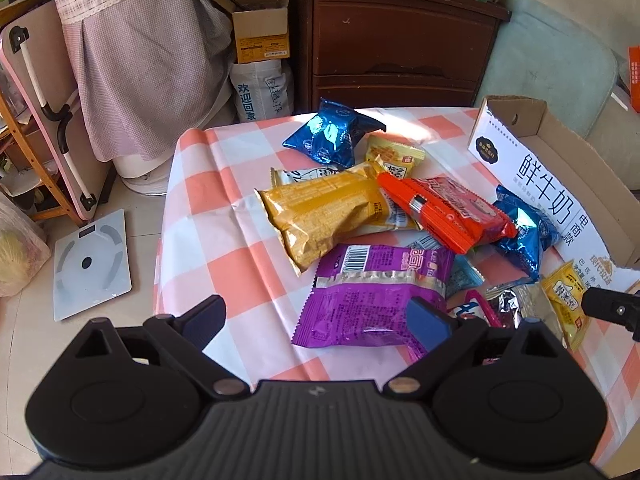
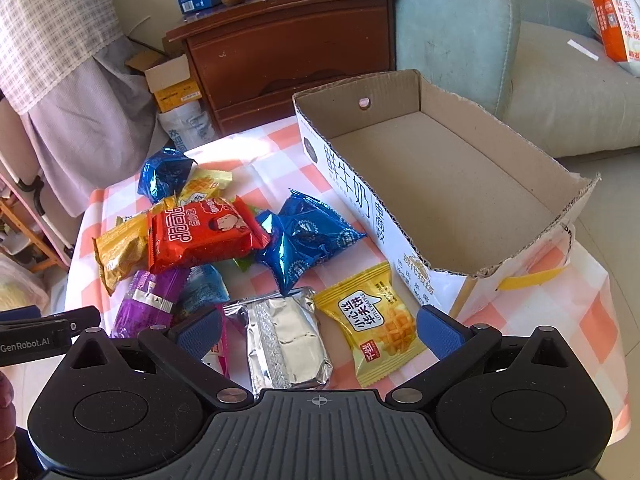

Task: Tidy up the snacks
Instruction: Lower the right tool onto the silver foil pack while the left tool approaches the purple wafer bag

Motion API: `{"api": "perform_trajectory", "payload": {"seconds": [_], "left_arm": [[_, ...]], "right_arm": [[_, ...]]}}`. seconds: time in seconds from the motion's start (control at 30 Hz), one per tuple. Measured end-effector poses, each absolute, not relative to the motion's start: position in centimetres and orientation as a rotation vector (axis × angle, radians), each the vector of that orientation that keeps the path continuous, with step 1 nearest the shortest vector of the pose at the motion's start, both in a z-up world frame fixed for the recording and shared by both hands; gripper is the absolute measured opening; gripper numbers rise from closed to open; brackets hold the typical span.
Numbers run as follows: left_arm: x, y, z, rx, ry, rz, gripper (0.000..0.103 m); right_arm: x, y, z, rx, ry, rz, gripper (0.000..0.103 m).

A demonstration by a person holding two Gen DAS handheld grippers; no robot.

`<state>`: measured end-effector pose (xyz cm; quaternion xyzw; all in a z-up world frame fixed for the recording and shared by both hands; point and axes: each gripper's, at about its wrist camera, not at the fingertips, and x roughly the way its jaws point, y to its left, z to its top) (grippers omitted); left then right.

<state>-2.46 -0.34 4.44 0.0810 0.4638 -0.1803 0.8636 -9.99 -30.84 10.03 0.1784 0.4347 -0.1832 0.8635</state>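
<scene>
Several snack packets lie in a heap on a pink-and-white checked table. My left gripper is open, its jaws wide apart over the near end of a purple packet. Beyond lie a gold packet, a red packet and blue foil packets. My right gripper is open above a silver foil packet and a yellow waffle packet. An open cardboard box stands empty to the right. The red packet and a blue packet show in the right wrist view too.
A dark wooden cabinet stands behind the table, a pale sofa to the right. A bathroom scale lies on the floor left of the table. A folded pink table leans at far left.
</scene>
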Motion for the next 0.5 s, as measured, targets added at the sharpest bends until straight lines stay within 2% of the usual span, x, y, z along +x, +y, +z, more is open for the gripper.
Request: {"api": "perform_trajectory", "payload": {"seconds": [0.5], "left_arm": [[-1.4, -3.7, 2.1, 0.128, 0.959, -0.407, 0.096]], "right_arm": [[-9.7, -30.4, 7.8, 0.437, 0.985, -0.348, 0.098]]}}
